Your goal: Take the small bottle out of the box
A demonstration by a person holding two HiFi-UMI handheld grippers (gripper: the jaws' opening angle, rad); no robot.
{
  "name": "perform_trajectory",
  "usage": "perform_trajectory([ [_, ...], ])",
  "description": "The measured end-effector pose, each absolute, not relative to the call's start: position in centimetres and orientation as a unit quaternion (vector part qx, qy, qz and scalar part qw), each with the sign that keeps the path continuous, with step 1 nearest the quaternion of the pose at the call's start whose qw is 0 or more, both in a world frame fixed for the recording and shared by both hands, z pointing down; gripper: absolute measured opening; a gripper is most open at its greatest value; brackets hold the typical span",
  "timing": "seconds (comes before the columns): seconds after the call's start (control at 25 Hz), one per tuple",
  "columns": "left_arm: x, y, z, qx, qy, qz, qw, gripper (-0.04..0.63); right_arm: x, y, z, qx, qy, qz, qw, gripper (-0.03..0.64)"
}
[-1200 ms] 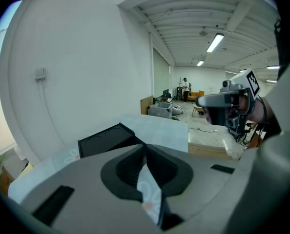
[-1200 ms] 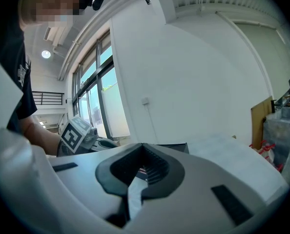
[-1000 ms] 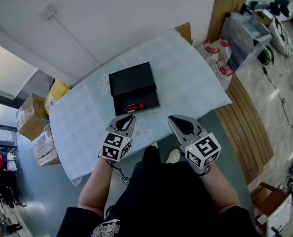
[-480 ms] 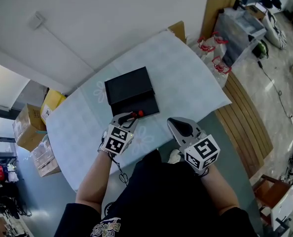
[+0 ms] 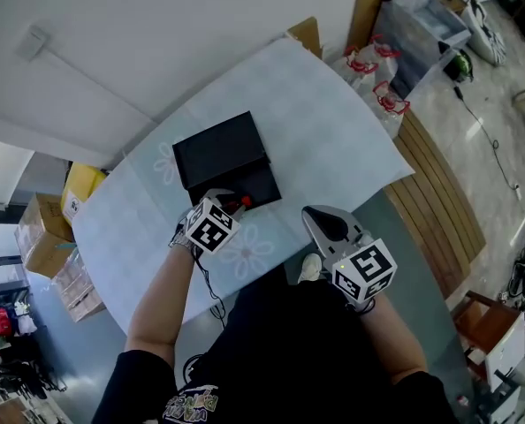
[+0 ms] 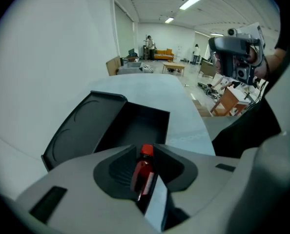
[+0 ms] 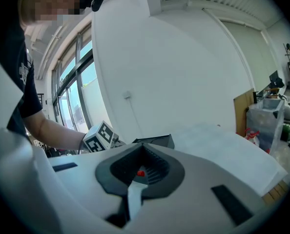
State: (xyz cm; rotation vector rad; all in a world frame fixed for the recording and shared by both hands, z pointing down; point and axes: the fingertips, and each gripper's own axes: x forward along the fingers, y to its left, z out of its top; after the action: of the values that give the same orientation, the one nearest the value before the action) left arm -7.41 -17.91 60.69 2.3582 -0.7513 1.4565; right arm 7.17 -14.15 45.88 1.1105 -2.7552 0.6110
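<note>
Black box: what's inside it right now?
The small bottle, red-capped, lies in the black box between the jaws of the left gripper, which have just been opening and don't press it. The tray beyond looks bare. The gripper covers its near corner, so that part is unseen.

A black box lies open on the pale-clothed bench, its flat lid thrown back toward 11 o'clock and its deep tray toward 5 o'clock. The small bottle, dark red with a bright red cap and a pale label, lies on its side at the tray's 6 o'clock edge, cap toward 3 o'clock in the head view. It sits in the gap between the left gripper's fingers, which have just been opening.
</note>
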Motion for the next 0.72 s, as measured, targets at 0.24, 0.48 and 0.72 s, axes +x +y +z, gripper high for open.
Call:
perform_trajectory([
  [0.24,-7.4,-17.9,62.7,0.807,-0.182,0.545,0.136,0.126,6.3,-14.8,46.9,0.366,-0.904,0.215,0.061,0.018],
  [0.48,-7.3,-18.0,64.0,0.802,-0.132,0.562,0.154,0.140,6.2,-15.4,47.7,0.371,-0.898,0.227,0.066,0.018],
  [0.72,-7.0,-18.0,65.4,0.785,-0.082,0.593,0.156,0.142,6.2,-16.0,48.6,0.375,-0.892,0.242,0.069,0.018],
])
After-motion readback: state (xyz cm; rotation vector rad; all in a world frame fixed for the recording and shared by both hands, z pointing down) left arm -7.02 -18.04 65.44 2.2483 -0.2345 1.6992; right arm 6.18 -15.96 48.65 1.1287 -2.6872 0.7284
